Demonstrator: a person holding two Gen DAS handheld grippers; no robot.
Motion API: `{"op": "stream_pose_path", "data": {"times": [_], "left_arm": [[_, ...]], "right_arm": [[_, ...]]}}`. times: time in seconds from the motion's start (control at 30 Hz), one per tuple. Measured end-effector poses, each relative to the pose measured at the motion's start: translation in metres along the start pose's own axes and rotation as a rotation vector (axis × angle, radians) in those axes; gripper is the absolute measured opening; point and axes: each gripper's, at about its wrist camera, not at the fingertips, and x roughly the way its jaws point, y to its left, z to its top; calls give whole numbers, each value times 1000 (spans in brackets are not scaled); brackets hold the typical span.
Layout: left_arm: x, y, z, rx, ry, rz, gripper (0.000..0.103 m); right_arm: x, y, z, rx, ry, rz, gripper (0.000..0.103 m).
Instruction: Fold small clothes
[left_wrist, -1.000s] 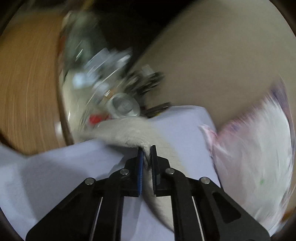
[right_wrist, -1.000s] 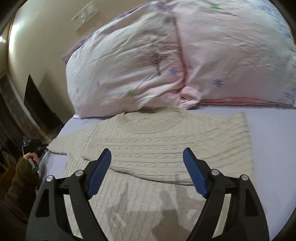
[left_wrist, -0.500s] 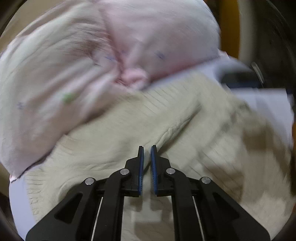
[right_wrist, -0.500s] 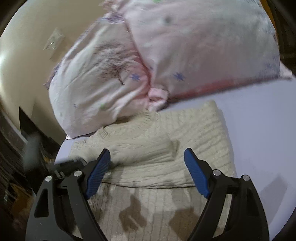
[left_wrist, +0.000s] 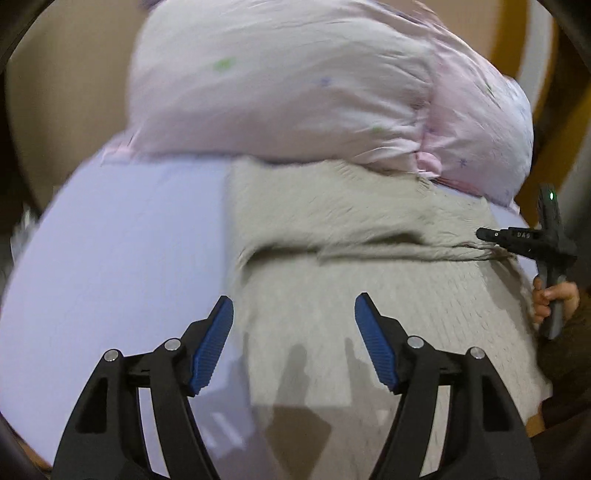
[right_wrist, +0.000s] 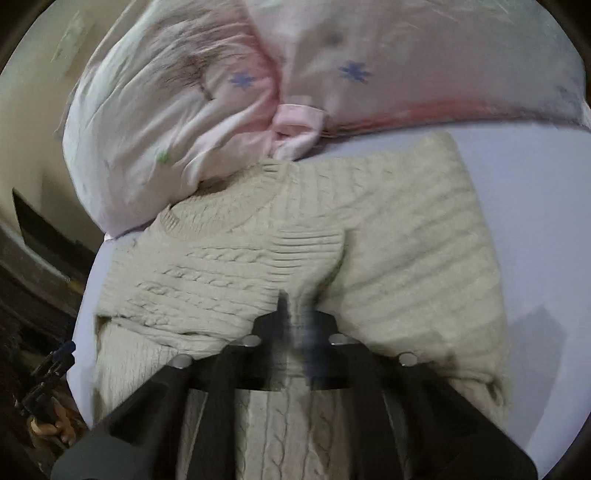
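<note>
A cream cable-knit sweater lies flat on the lavender bed sheet, both sleeves folded across its chest. My right gripper is shut on the folded sleeve near its ribbed cuff; its fingers are motion-blurred. In the left wrist view the sweater fills the middle and right. My left gripper is open and empty, hovering over the sweater's left edge. The right gripper's black body shows at the far right, held by a hand.
A big pink duvet with small blue and green prints is piled at the head of the bed, touching the sweater's collar; it also shows in the left wrist view. Bare sheet lies left of the sweater. The left gripper's handle shows at bottom left.
My left gripper swung the sleeve over the sweater, then opened and let go. My right gripper went from wide open to shut on the folded sleeve.
</note>
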Motion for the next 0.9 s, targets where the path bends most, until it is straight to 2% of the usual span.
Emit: {"op": "stream_pose_path", "data": {"times": [0.1,0.17,0.27,0.3,0.33,0.47,0.57,0.63,0.7,0.8,0.83,0.87,0.9], "left_arm": [[-7,17,-21,-81,18,-69,70],[-6,19,-32,-103,37,-100,72],[-8,17,-48,-105,72,-133,72],[-7,16,-53,-105,83,-143,72],[-8,14,-59,-104,93,-156,72],[-23,15,-79,-104,89,-181,73],[-32,13,-91,-103,83,-199,73],[-38,9,-100,-89,76,-198,73],[-47,4,-112,-82,66,-209,71],[-56,-4,-125,-69,62,-218,62],[-58,-6,-129,-71,63,-220,56],[-58,-7,-130,-71,67,-220,53],[-58,-7,-132,-72,72,-219,45]], "right_arm": [[-25,-11,13,44,-145,-96,6],[-30,-21,16,58,-147,-157,7],[-45,-31,-3,104,-94,-126,33],[-55,-34,-15,100,-93,-113,54],[-65,-35,-27,92,-98,-107,63],[-110,-53,-89,112,-67,-95,62],[-129,-67,-136,145,-15,-92,51],[-129,-65,-154,161,20,-63,38],[-141,-65,-181,172,16,7,38],[-145,-65,-210,219,44,176,31],[-145,-64,-216,230,38,209,31],[-143,-65,-222,246,44,251,28],[-138,-65,-224,263,62,286,18]]}}
